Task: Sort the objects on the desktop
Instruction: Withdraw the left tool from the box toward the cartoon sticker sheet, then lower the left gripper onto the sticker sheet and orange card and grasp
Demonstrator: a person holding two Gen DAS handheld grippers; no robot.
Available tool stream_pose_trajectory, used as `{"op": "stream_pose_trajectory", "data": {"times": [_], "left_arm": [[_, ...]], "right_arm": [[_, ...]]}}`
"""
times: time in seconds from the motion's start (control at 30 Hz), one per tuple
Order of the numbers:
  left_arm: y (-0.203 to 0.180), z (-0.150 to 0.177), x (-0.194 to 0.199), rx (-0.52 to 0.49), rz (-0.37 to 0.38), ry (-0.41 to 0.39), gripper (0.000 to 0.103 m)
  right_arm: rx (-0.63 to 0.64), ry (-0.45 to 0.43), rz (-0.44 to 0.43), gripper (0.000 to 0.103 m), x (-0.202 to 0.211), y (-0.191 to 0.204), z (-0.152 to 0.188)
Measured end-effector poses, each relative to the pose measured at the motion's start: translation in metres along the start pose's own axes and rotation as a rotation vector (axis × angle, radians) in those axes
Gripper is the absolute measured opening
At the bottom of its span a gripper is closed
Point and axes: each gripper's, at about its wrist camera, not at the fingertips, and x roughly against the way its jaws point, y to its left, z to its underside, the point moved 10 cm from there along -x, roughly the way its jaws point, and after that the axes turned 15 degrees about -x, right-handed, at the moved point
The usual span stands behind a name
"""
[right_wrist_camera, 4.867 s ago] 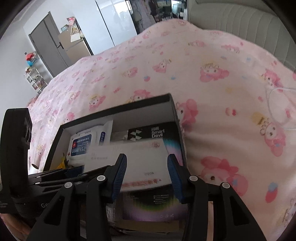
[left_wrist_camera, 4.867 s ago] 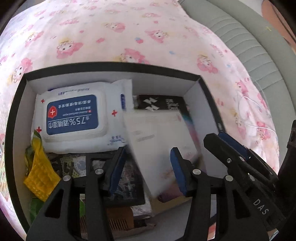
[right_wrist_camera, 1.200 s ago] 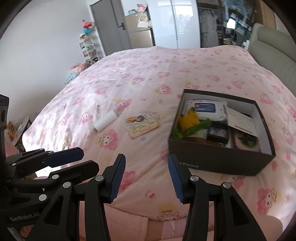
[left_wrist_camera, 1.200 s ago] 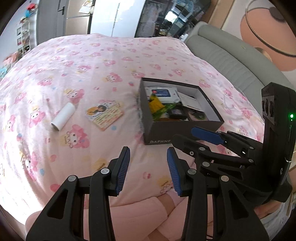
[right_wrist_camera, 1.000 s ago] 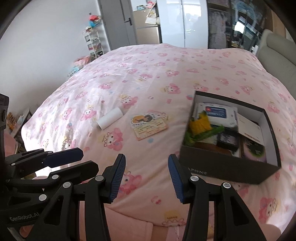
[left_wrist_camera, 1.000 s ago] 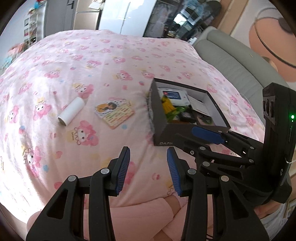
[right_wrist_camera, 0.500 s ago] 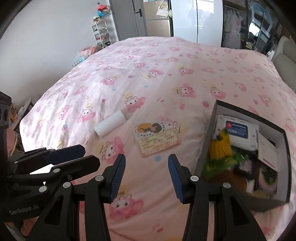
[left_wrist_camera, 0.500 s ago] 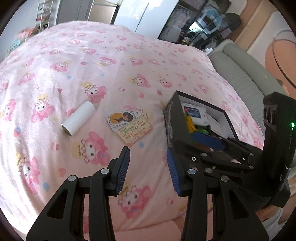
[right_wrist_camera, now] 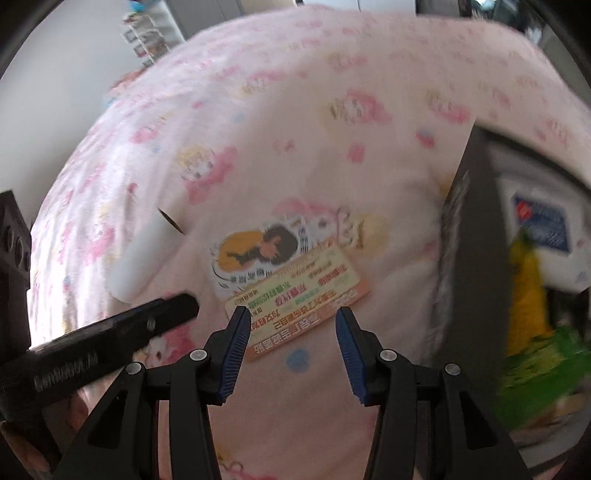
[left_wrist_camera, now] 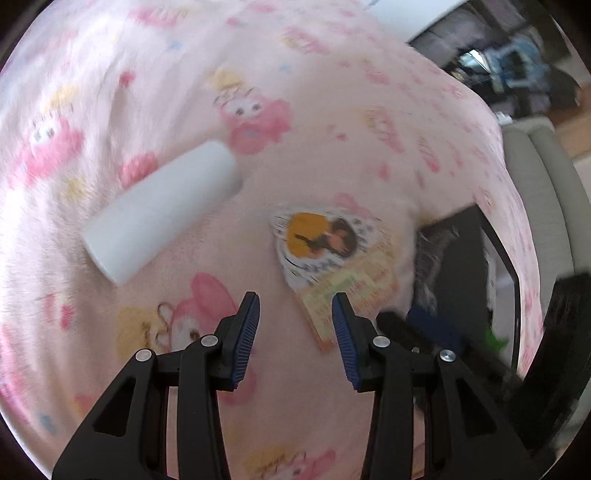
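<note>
A flat printed card [left_wrist_camera: 334,258] [right_wrist_camera: 291,275] with a cartoon figure lies on the pink patterned bedspread. A white roll [left_wrist_camera: 162,210] [right_wrist_camera: 142,254] lies to its left. My left gripper [left_wrist_camera: 295,308] hangs open just above the bedspread, near the card's lower left edge, nothing between its pads. My right gripper [right_wrist_camera: 291,323] is open too, low over the card's near edge. The black box [right_wrist_camera: 476,236] [left_wrist_camera: 465,266] stands to the right with a wipes pack [right_wrist_camera: 541,232] and yellow-green packets [right_wrist_camera: 528,295] inside.
The left gripper's black body [right_wrist_camera: 96,343] reaches in from the left of the right wrist view. A grey padded headboard [left_wrist_camera: 543,192] runs behind the box. Shelves and a wall [right_wrist_camera: 147,33] stand beyond the bed's far edge.
Both grippers have dropped and moved forward toward the card and roll, which now look much larger. The box has slid to the right edge of both views. Jaw openings look unchanged.
</note>
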Motion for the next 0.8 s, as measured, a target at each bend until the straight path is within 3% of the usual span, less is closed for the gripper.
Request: {"op": "stream_pose_trajectory", "data": {"times": [0.2,0.3,0.4,0.5,0.57,0.63,0.8], "left_arm": [[0.016,0.002,-0.028,0.104,0.103,-0.006,0.04],[0.011,-0.001,-0.029,0.092,0.136,-0.027,0.04],[0.0,-0.001,-0.028,0.061,0.16,-0.034,0.03],[-0.014,0.003,-0.028,0.028,0.184,-0.022,0.029],[-0.019,0.008,-0.031,0.008,0.17,-0.006,0.026],[-0.02,0.011,-0.033,-0.008,0.15,0.003,0.014],[-0.017,0.009,-0.026,-0.024,0.108,-0.016,0.006]], "right_arm": [[0.003,0.019,0.032,0.044,-0.027,-0.008,0.008],[-0.015,0.021,0.017,0.044,-0.027,-0.01,0.006],[-0.008,0.001,0.023,0.044,-0.023,-0.011,0.005],[-0.006,-0.006,0.019,0.044,-0.022,-0.011,0.006],[0.001,-0.008,0.009,0.044,-0.022,-0.01,0.007],[0.016,-0.007,-0.012,0.044,-0.022,-0.008,0.008],[0.047,-0.028,-0.019,0.044,-0.015,-0.003,0.009]]}}
